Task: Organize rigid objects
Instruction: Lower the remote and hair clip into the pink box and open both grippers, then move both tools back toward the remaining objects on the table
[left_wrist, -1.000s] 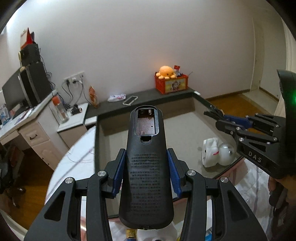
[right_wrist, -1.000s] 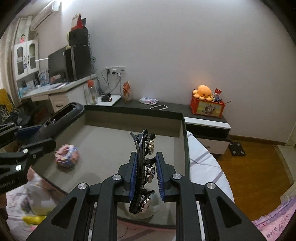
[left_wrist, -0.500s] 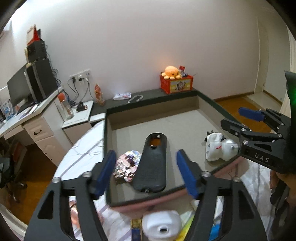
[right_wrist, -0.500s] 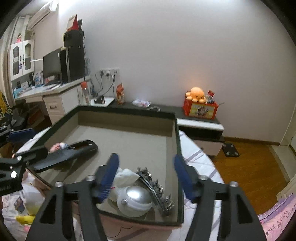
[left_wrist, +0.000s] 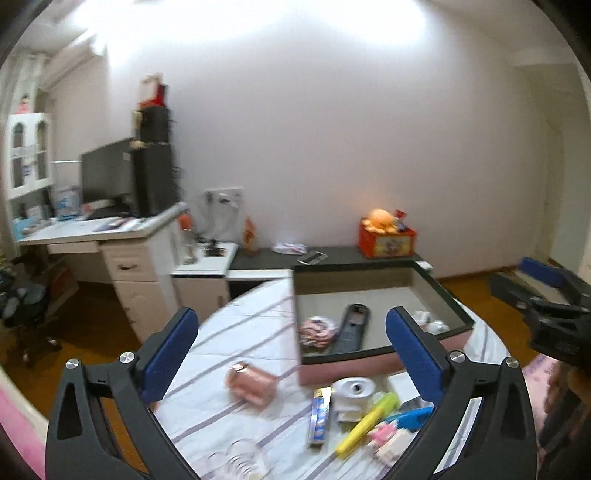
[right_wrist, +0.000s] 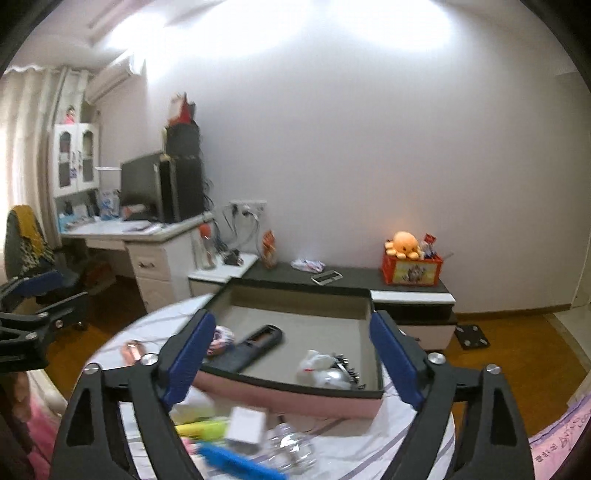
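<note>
Both claws, left claw and right claw, opening, empty; blurry clutter before the box: next grab may knock the yellow marker.

Black-framed left gripper carried blue pads; black-framed right gripper same blue pads. Shallow box showed pink outer wall, dark rim, grey-beige floor. Long black remote shell lay beside pink-and-white patterned bundle. White cloth bore thin purple-grey stripes. Glossy pink case, yellow marker, blue-and-silver tube, white round-holed block, blue pen. Orange plush octopus topped red crate. Wall white, floor brown wood.
</note>
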